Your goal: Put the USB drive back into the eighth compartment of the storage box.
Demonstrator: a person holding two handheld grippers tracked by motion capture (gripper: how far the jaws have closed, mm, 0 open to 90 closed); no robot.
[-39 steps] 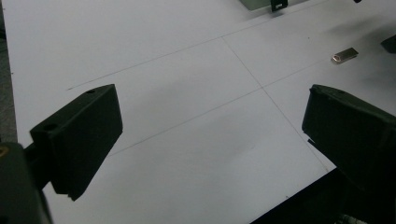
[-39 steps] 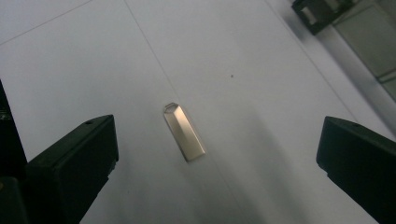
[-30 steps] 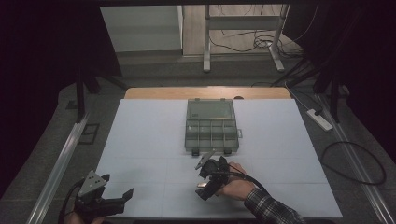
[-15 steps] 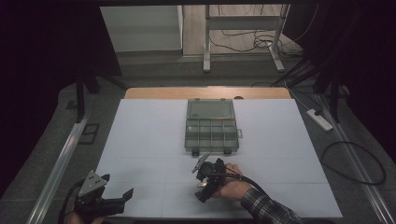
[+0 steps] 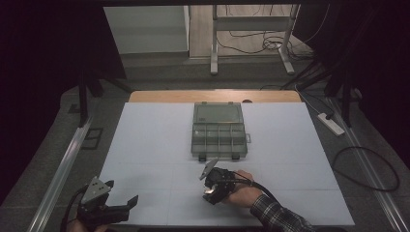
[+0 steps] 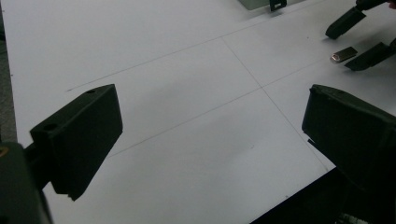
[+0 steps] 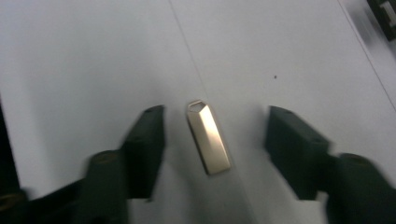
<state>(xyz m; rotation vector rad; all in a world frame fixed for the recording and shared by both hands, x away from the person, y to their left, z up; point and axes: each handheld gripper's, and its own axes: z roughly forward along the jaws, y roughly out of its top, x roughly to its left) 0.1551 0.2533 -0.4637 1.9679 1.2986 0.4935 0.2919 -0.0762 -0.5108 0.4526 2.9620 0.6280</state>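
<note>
White-topped bench (image 5: 145, 145), largest. Grey clear-plastic compartment box (image 5: 218, 129) at 12 o'clock from right claw (image 7: 212, 140). Left claw (image 6: 210, 140) spread wide, nothing in it, idle at the bench's 7 o'clock. Right claw has just been closing, jaws either side of small flat gold metal USB stick (image 7: 208, 138), pads not touching yet. Stick lies flat and skewed: risk is it twists or skids out as pads meet it.

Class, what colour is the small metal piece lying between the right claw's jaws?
Pale gold metal piece, clearest in the right gripper view.

Lab or workshop: white-covered table (image 5: 145, 145), floor cables (image 5: 367, 164), power strip (image 5: 331, 123), dark surroundings.
</note>
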